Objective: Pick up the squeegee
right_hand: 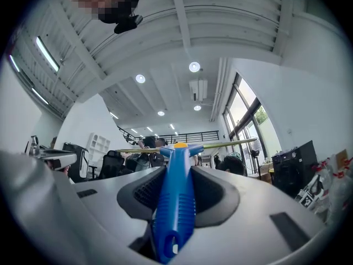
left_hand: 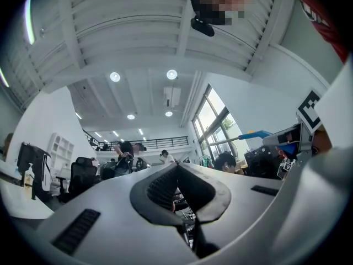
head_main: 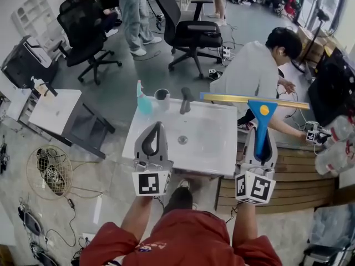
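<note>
The squeegee has a blue handle (head_main: 260, 127) and a long yellow-edged blade (head_main: 238, 98) held level across the top. My right gripper (head_main: 260, 140) is shut on the handle above the right edge of the white sink. In the right gripper view the handle (right_hand: 175, 203) runs up between the pads to the blade (right_hand: 226, 143). My left gripper (head_main: 157, 127) hovers over the sink's left part with its jaws closed together and nothing between them; in its own view the left gripper (left_hand: 177, 169) shows touching tips. The squeegee (left_hand: 255, 133) appears at that view's right.
The white sink (head_main: 213, 148) carries a faucet (head_main: 185, 100), a teal spray bottle (head_main: 143, 101) and a cup (head_main: 162, 96) at its back edge. A person in white (head_main: 252, 65) crouches behind it at the right. A wooden counter (head_main: 294, 176), plastic bottles (head_main: 335, 143) and office chairs (head_main: 188, 32) stand around.
</note>
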{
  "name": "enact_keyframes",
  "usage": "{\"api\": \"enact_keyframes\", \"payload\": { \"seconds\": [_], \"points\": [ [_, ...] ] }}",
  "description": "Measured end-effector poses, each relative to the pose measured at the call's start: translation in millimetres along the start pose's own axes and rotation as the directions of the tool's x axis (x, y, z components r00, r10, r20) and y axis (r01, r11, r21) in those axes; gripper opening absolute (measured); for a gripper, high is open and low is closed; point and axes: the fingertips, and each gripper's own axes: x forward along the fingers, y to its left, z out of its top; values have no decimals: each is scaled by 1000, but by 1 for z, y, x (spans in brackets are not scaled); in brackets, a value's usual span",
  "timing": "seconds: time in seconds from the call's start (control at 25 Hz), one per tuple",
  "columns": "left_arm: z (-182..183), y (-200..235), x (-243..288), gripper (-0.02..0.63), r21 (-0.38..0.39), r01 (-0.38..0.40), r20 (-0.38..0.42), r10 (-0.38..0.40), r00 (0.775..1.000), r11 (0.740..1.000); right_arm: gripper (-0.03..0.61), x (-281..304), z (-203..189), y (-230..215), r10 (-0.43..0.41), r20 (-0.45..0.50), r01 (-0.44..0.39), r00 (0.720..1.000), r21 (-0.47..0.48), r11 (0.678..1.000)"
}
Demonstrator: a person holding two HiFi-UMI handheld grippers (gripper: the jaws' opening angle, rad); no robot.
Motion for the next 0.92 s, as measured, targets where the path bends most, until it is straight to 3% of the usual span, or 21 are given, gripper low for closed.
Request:
{"api": "enact_keyframes", "payload": {
  "seconds": [0.92],
  "points": [
    [-2, 2, 3, 15, 26, -4, -1, 4, 1000, 1000, 144, 3, -10, 0, 10, -26, -10, 1000, 3, 1000]
  ]
}}
